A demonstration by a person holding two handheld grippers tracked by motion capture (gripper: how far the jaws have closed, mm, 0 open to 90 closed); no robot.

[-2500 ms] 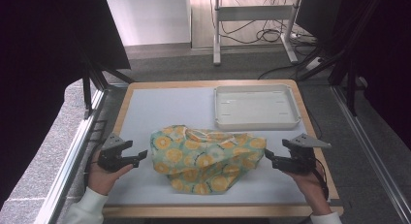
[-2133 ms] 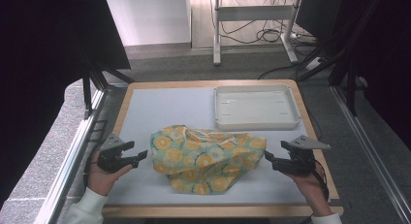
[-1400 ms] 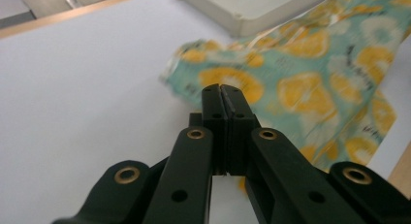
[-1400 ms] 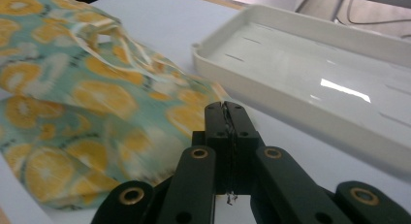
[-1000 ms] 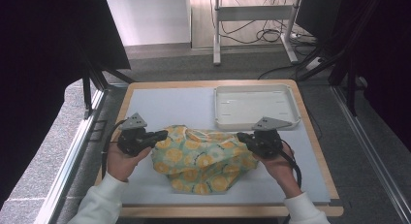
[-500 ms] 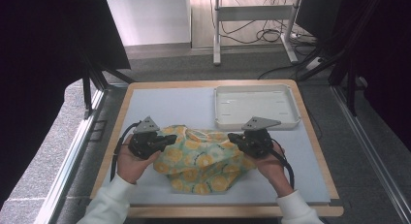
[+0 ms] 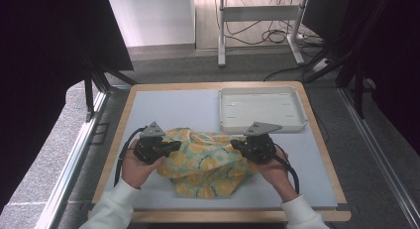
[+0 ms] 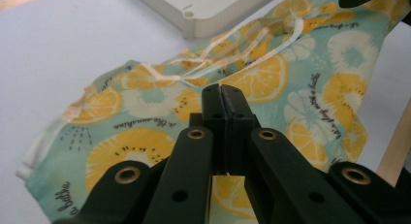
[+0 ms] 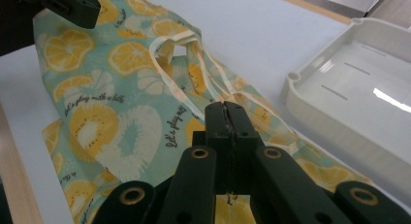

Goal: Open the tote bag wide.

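Observation:
A crumpled cloth bag (image 7: 208, 162) printed with lemon slices on pale green lies in the middle of the blue mat, its cream drawstrings (image 8: 242, 49) loose near the top. My left gripper (image 7: 171, 146) hovers over the bag's left edge, jaws pressed together with nothing seen between them (image 8: 223, 90). Over the bag's right edge, my right gripper (image 7: 236, 143) is likewise shut (image 9: 225, 107) above the fabric (image 9: 121, 122). The two grippers point toward each other across the bag.
A white plastic tray (image 7: 299, 107) sits empty at the back right of the mat, just beyond the bag; its corner (image 8: 194, 20) and rim (image 9: 295, 88) lie close to the cloth. The wooden table edge (image 7: 233, 216) runs along the front.
Both hands have come in from the table's left and right sides toward the middle, so the grippers now sit over the bag's two edges. The bag looks slightly more bunched.

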